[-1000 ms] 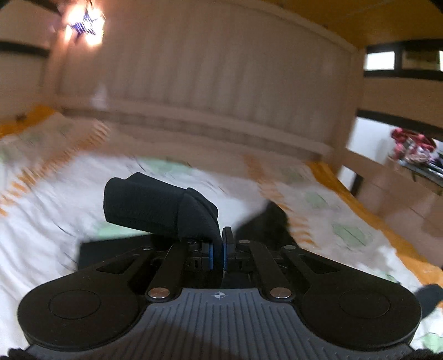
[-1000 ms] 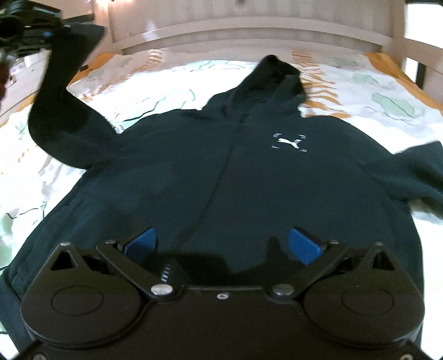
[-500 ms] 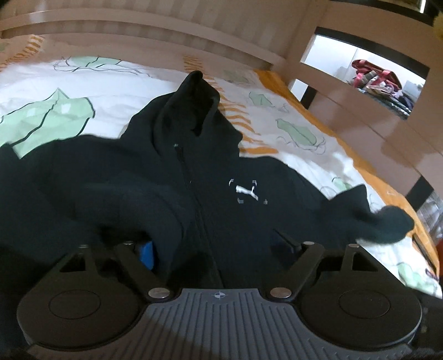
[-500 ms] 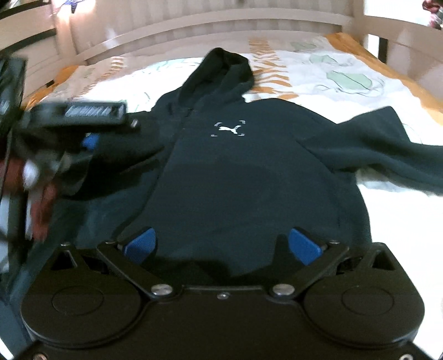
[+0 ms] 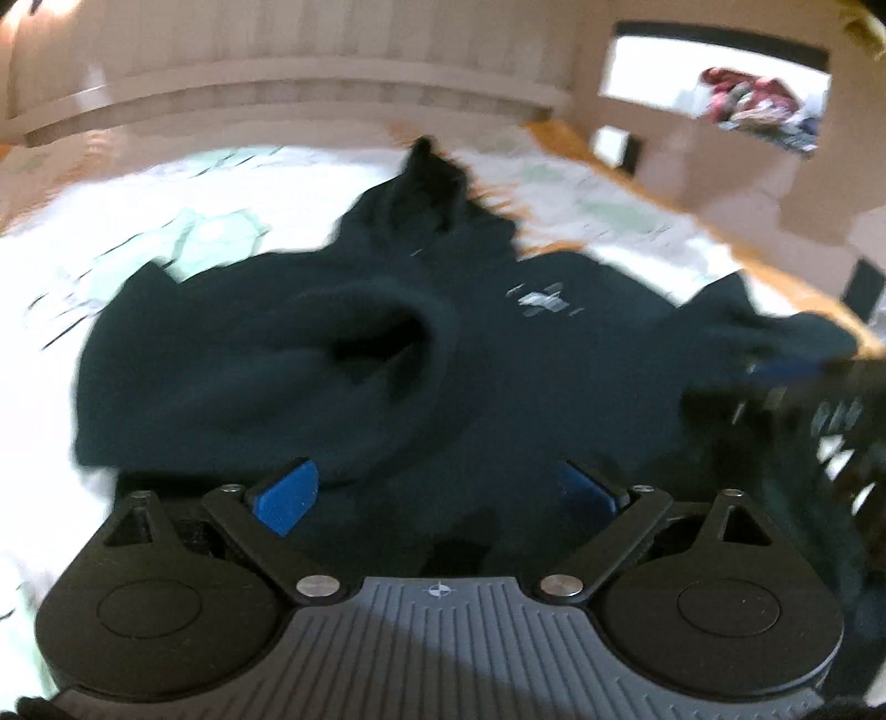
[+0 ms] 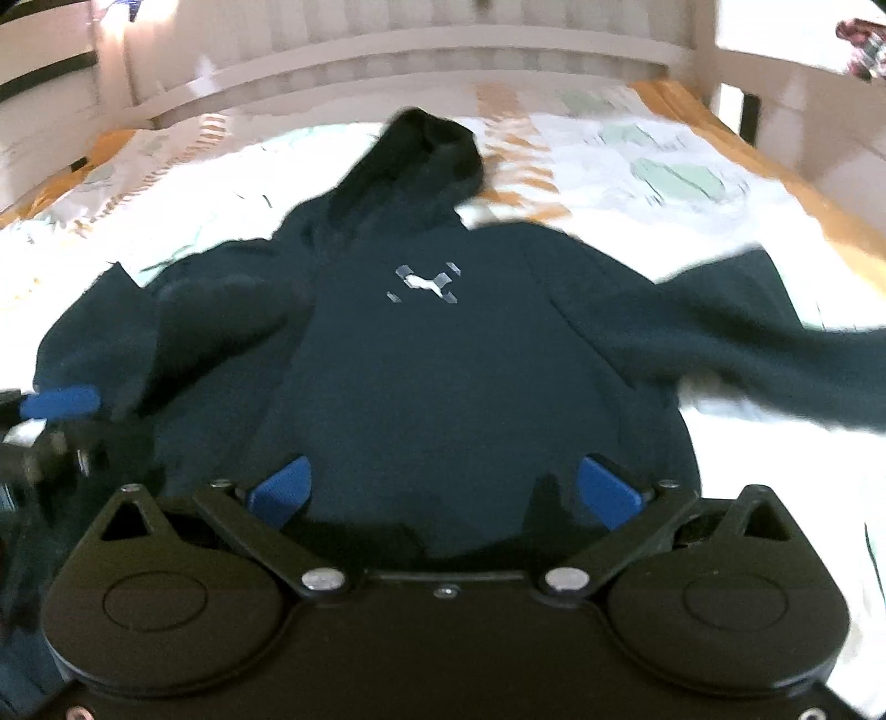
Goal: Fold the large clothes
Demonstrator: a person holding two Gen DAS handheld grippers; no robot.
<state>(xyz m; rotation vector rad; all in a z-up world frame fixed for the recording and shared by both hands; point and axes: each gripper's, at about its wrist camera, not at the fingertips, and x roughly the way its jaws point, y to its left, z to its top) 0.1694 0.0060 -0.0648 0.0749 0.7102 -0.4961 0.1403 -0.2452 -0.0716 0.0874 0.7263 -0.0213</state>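
A dark navy hoodie [image 6: 443,354] with a white chest logo [image 6: 423,282] lies face up on the bed, hood [image 6: 426,160] pointing to the headboard. Its left sleeve [image 5: 354,354] is folded in over the chest, cuff opening facing me. Its right sleeve [image 6: 775,354] stretches out to the right. My left gripper [image 5: 437,493] is open and empty above the hoodie's lower part. My right gripper [image 6: 443,487] is open and empty above the hem. The left gripper also shows at the left edge of the right wrist view [image 6: 55,410].
The bed has a white sheet [image 6: 692,183] with green and orange prints. A pale headboard [image 6: 421,50] stands at the back. A wooden side rail [image 5: 720,221] runs on the right, with a shelf of clothes [image 5: 758,105] beyond it.
My left gripper carried the left sleeve over the chest, opened and let it go, then drew back. My right gripper stayed open and shifted slightly.
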